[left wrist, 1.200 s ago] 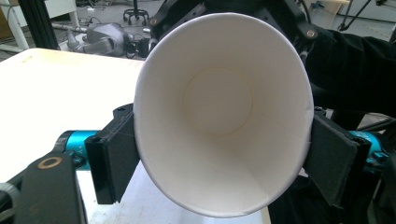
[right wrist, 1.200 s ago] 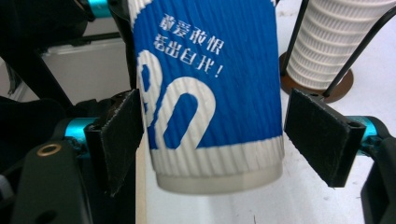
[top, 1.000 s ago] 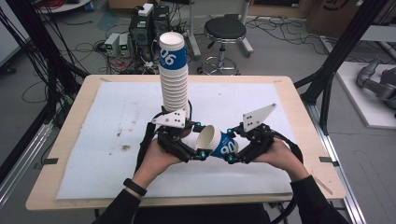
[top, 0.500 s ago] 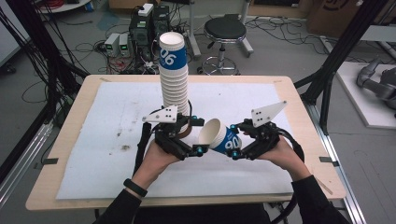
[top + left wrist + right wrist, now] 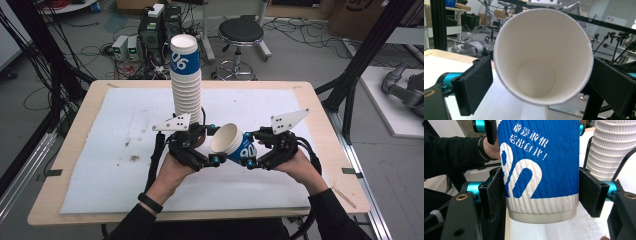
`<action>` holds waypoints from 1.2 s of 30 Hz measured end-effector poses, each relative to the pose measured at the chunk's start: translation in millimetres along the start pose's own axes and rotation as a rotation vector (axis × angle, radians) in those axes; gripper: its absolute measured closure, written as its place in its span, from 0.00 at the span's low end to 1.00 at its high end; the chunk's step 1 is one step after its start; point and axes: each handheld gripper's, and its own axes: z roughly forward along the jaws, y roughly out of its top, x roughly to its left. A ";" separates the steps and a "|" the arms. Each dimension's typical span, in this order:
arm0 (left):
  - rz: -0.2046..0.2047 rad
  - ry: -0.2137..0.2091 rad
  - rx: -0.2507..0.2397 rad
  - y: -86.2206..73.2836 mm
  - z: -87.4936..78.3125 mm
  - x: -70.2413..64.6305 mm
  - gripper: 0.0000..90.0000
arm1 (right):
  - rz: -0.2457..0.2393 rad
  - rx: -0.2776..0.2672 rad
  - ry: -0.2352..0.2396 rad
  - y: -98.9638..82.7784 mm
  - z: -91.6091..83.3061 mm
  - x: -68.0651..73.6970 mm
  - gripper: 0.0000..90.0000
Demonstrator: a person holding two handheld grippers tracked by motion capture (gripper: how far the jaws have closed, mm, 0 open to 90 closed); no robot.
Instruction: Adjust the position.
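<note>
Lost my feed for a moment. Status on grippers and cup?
Left gripper open, fingers off. Right gripper shut on blue-and-white ribbed paper cup, tipped sideways. Tall stack of matching cups close behind.

I see the table point(image 5: 70, 165), wooden edge showing around a stained white mat point(image 5: 125, 150). Behind it: black stool point(image 5: 241, 35) on the floor, grey boxes point(image 5: 126, 47) with tangled cables point(image 5: 65, 45), a black computer tower point(image 5: 157, 30). Black frame post point(image 5: 370, 55) at right, cardboard box point(image 5: 357, 12) far back.

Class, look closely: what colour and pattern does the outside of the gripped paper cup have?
The paper cup is blue with white digits and lettering above a ribbed white band, clearest in the right gripper view.
</note>
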 end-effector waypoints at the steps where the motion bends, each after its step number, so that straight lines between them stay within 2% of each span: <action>1: 0.002 0.004 0.000 0.1 -0.2 0.4 0.07 | -0.001 -0.002 -0.003 -0.1 1.5 0.1 0.32; 5: -0.006 0.012 -0.004 -0.2 -1.1 1.9 0.08 | 0.001 0.004 0.001 -0.4 3.5 0.1 0.32; 10: 0.013 -0.010 -0.012 0.4 -2.8 1.7 0.19 | 0.003 -0.002 -0.003 -1.2 4.4 -0.9 0.32; 15: 0.008 -0.013 -0.009 0.2 -2.7 2.1 0.21 | 0.004 -0.003 -0.003 -2.3 5.2 -1.3 0.32; 22: 0.022 -0.009 0.033 3.2 -3.0 2.5 0.22 | 0.008 0.012 -0.003 -3.4 7.9 -1.3 0.31; 23: 0.021 0.001 0.045 3.7 -2.7 1.9 0.22 | 0.009 0.020 -0.007 -3.5 8.1 -0.9 0.30; 25: 0.018 0.008 0.069 5.2 -2.8 2.0 0.23 | 0.011 0.032 -0.004 -4.2 9.1 -1.2 0.26; 27: 0.018 0.014 0.092 7.1 -3.1 2.2 0.23 | 0.019 0.060 -0.014 -4.0 9.9 -1.1 0.23; 29: 0.021 0.023 0.121 8.5 -3.4 2.3 0.23 | -0.002 0.099 -0.037 -2.9 12.0 0.4 0.23; 32: 0.017 0.023 0.116 8.9 -3.4 2.4 0.24 | -0.011 0.116 -0.037 -2.7 16.3 1.4 0.23; 36: 0.027 0.031 0.141 10.9 -2.9 0.7 0.24 | -0.006 0.127 -0.041 -4.2 24.2 1.7 0.23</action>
